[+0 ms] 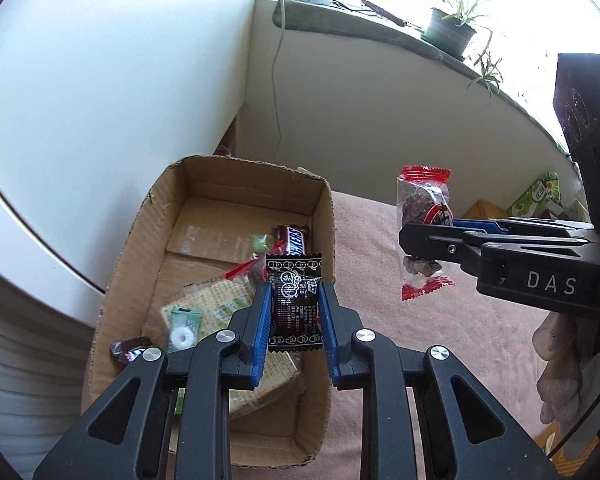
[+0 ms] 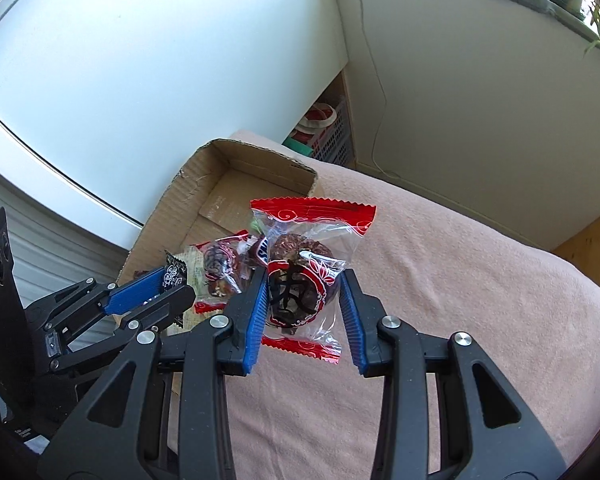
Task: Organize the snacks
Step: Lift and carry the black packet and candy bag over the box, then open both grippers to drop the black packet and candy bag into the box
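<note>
Snacks sit in both tongs above a cardboard box (image 1: pixel 140 240) resting on a pink cloth-covered tabletop (image 2: pixel 440 280). The left tongs (image 1: pixel 295 304) are closed on a black sachet (image 1: pixel 295 300) printed with white characters too small to read, its long axis upright along the fingers, over the box's right side. The right tongs (image 2: pixel 304 300) pinch a clear, red-edged packet (image 2: pixel 304 276) holding a dark round sweet, a large black character on its label; it stands upright over the cloth, just right of the box. "DAS" reads on the right tongs' body in the left view. Inside the box lie a Snickers bar (image 1: pixel 294 238), a ring mint in green wrap (image 1: pixel 184 328) and a pale printed packet (image 1: pixel 216 300). A potted plant (image 1: pixel 452 28) stands on the windowsill.
</note>
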Action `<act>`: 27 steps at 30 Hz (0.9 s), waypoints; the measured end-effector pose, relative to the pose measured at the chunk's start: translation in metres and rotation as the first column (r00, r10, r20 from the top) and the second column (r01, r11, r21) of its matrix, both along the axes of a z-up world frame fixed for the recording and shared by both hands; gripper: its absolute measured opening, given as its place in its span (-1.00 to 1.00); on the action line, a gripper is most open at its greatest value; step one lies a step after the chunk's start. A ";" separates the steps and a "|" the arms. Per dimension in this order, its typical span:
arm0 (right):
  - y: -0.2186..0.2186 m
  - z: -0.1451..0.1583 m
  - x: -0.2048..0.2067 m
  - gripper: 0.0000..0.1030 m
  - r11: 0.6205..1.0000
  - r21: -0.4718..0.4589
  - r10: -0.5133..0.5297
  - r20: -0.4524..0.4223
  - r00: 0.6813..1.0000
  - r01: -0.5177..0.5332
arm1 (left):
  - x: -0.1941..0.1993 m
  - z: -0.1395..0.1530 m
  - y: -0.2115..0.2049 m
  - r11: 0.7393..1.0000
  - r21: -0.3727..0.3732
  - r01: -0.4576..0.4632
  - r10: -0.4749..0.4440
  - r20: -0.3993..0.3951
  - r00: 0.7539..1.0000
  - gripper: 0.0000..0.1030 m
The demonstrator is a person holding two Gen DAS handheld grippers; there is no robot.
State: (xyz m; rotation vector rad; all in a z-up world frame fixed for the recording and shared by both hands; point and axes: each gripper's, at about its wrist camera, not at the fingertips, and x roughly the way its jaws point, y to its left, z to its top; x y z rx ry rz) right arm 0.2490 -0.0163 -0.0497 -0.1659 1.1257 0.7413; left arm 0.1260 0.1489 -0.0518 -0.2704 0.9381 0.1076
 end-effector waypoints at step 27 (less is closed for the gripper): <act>0.085 -0.015 0.002 -0.28 0.992 -0.008 0.126 -0.023 0.992 -0.126 | 0.011 -0.007 0.047 0.995 0.020 -0.101 0.101 -0.007 0.995 -0.57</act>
